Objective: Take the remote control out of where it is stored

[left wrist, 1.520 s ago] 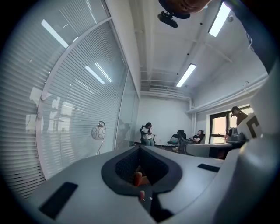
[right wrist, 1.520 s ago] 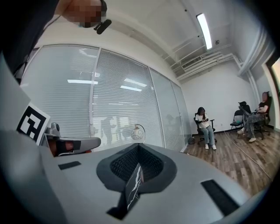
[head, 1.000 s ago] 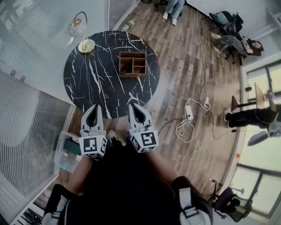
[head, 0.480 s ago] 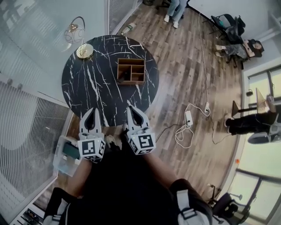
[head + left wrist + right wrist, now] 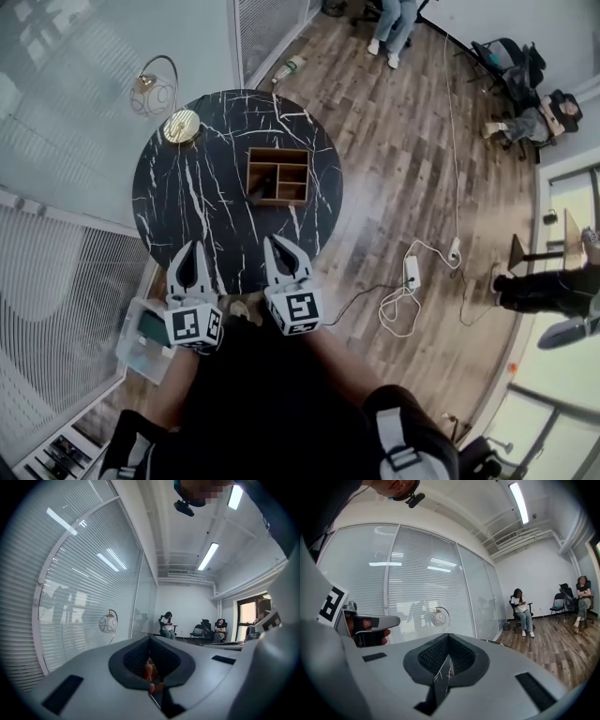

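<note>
A wooden organizer box (image 5: 277, 176) with several compartments sits in the middle of a round black marble table (image 5: 197, 202). Something dark stands in its left compartment, too small to identify as the remote. My left gripper (image 5: 194, 246) and right gripper (image 5: 271, 242) hang side by side over the table's near edge, well short of the box. Both point toward it. Each has its jaws shut with nothing between them. The left gripper view shows the closed left gripper (image 5: 150, 641), and the right gripper view the closed right gripper (image 5: 447, 637).
A gold-based lamp (image 5: 181, 124) with a globe shade stands at the table's far left. A plastic bin (image 5: 143, 339) sits on the floor by my left side. A power strip with white cable (image 5: 410, 281) lies on the wooden floor at the right. Glass walls with blinds run along the left.
Both grippers have moved forward, farther over the table's near edge and closer to the organizer box. Their jaws stayed shut throughout.
</note>
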### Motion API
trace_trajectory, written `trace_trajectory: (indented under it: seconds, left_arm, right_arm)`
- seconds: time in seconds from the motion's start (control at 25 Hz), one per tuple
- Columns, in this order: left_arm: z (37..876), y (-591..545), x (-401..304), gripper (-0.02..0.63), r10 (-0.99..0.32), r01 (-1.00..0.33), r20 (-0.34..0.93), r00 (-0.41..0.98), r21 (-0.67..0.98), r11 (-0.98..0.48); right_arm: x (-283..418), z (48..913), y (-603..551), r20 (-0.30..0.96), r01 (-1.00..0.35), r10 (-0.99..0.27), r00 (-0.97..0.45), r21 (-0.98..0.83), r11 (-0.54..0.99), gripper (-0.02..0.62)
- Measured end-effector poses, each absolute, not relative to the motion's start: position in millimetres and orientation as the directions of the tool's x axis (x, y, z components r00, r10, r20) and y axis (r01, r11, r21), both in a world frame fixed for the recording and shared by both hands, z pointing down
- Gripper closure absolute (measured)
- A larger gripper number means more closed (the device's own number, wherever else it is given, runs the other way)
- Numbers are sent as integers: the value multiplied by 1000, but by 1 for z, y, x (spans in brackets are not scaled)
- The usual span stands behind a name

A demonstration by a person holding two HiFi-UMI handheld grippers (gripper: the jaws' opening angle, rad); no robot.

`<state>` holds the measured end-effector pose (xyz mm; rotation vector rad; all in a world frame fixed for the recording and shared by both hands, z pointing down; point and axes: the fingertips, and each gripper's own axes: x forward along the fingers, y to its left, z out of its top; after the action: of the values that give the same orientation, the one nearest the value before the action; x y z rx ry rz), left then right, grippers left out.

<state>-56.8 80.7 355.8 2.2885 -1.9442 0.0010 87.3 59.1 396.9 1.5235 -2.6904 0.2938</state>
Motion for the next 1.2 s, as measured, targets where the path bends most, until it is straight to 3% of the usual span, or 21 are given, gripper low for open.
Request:
trace_trajectory:
  seconds: [0.36, 1.2]
  left_arm:
    - [365, 51, -56, 598, -985, -988, 115, 130, 97, -119]
    - [433, -31, -81, 597, -945, -956, 153, 290, 98, -277]
  right_arm:
    - [84, 426, 25, 200, -843, -819, -537, -154, 515, 594]
    - [45, 536, -31, 357, -928, -857, -373, -149, 342, 591]
